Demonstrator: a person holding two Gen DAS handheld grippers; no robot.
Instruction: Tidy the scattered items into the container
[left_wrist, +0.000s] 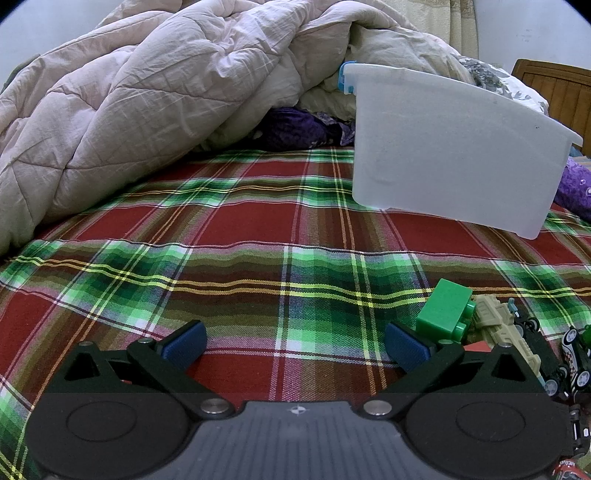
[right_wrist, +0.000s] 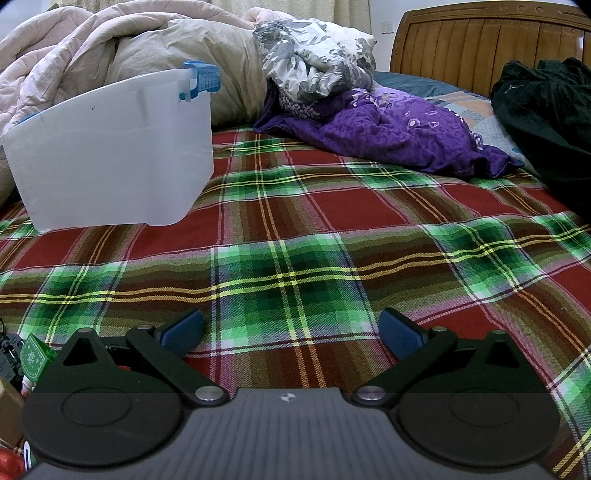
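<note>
No readable writing. Left tongs (left_wrist: 295, 345) and right tongs (right_wrist: 291, 334) both spread wide, empty, over the plaid bed (right_wrist: 295, 229). One frosted container (left_wrist: 454, 155) stands further back by the quilt (left_wrist: 147, 92). Only the left view shows one green brick (left_wrist: 445, 314), tan truck (left_wrist: 506, 332), maybe two toy cars (left_wrist: 574, 356) at the frame edge.
</note>
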